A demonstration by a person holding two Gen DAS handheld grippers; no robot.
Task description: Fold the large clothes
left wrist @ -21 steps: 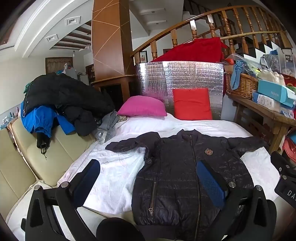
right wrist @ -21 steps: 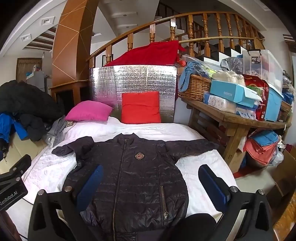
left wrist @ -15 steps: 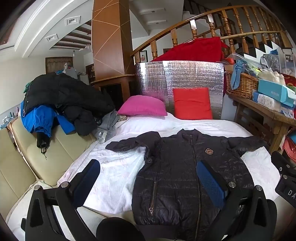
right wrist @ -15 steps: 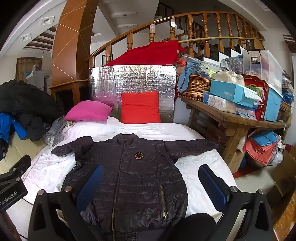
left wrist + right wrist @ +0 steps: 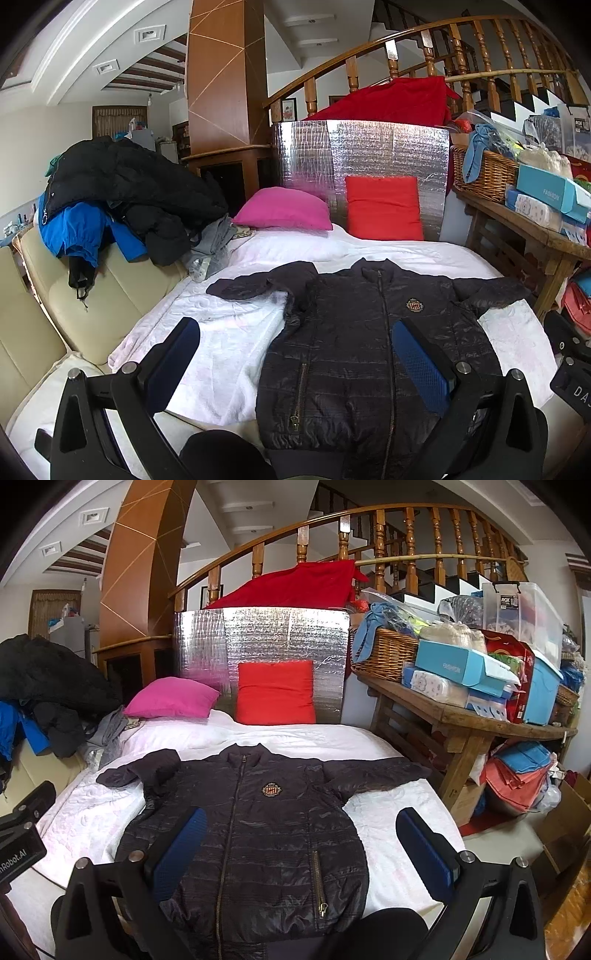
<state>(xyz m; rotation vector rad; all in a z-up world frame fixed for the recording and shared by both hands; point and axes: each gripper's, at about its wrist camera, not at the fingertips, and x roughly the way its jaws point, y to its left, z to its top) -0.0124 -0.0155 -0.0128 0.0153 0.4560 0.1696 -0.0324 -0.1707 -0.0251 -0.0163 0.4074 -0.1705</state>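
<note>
White-covered bed [image 5: 369, 738] in a cluttered stair hall. The dark quilted jacket [image 5: 266, 834] lies flat, zipped, front up, collar toward 12 o'clock, sleeves spread, probably ready for folding. Left gripper [image 5: 295, 365] and right gripper [image 5: 301, 849] hover above the hem, fingers spread, holding nothing.

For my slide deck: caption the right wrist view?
Open right gripper above a zipped black puffer jacket spread on a white bed.

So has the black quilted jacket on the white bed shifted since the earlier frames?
No. The black quilted jacket lies in the same spot relative to the red cushion and pink pillow in both views.
</note>
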